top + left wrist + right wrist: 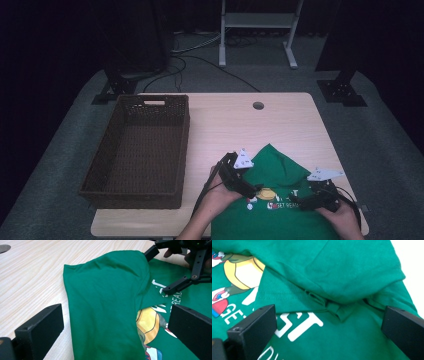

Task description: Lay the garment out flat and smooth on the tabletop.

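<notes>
The light wooden table (225,125) carries a brown wicker basket (137,150) on its left half, and a green T-shirt (275,200) with a printed front lies at the near edge toward the right, its top part folded down over the print and its lower part hanging off the edge. The left gripper (250,189) sits at the shirt's left edge with its 2 jaws spread wide, holding nothing. The right gripper (305,200) rests over the shirt's right part, jaws likewise wide apart around the fold, gripping nothing.
</notes>
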`<state>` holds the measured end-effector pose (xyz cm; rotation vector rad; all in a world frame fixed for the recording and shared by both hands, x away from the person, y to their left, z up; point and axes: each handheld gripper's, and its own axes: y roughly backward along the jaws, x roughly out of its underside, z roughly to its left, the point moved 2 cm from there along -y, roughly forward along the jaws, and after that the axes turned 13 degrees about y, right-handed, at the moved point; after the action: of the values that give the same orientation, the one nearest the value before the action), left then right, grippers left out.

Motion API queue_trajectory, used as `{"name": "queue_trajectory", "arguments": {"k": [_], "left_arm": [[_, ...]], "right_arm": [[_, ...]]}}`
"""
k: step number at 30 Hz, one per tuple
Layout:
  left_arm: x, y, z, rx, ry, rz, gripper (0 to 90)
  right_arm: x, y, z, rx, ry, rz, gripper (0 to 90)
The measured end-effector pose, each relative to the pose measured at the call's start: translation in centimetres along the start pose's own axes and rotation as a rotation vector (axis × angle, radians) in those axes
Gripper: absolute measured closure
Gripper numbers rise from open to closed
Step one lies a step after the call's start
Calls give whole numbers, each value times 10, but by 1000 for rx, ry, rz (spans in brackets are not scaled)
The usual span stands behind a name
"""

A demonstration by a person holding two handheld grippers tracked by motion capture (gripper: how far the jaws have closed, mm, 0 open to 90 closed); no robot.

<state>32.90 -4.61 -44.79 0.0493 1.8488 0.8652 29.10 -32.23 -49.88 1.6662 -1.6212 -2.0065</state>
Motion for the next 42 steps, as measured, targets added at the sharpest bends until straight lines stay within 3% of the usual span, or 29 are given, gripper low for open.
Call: {"name": "queue_trajectory", "arguments": {"k": [8, 22, 34, 42], "left_arm": [[-9, -3, -2, 4, -25, -1, 0], [-15, -16, -3, 22, -34, -3, 0], [-21, -26, -7, 40, -69, 3, 58], [-24, -36, -13, 65, -89, 6, 151]], "right_arm": [[2, -1, -1, -2, 5, -18, 0], [3, -1, -1, -1, 7, -32, 0], [3, -1, -1, -1, 7, -32, 0], [3, -1, -1, -1, 6, -33, 0]]}}
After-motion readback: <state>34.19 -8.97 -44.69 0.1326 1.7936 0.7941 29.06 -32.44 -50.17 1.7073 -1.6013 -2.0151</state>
